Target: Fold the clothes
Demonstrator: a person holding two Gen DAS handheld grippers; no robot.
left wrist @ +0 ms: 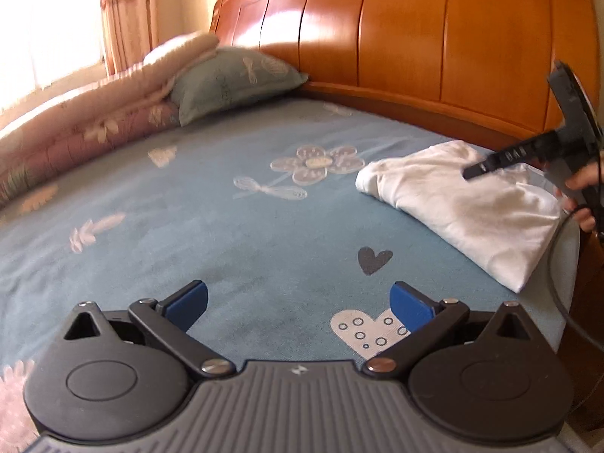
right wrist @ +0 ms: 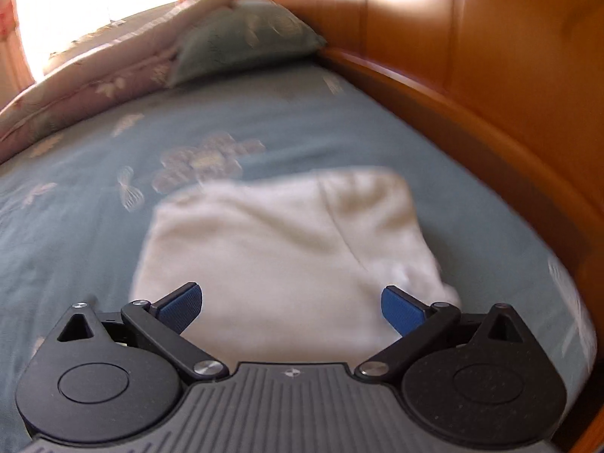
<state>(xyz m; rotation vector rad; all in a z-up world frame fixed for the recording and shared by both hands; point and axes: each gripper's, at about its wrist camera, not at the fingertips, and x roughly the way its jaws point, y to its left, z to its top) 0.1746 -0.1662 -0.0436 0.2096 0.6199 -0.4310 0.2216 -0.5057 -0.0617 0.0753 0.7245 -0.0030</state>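
White folded garment (right wrist: 279,260) lies soft and light at our twelve o'clock; both grippers, left (left wrist: 298,307) and right (right wrist: 290,307), spread empty; we'd pinch its near edge.

A bed covered by a blue-grey sheet (left wrist: 234,234) printed with flowers and hearts fills the frame. At right, near the wooden headboard (left wrist: 415,37), lies a folded white garment (left wrist: 464,215). At upper left rest a green pillow (left wrist: 230,83) and what looks like a rolled pinkish quilt (left wrist: 87,120), somewhat blurred.
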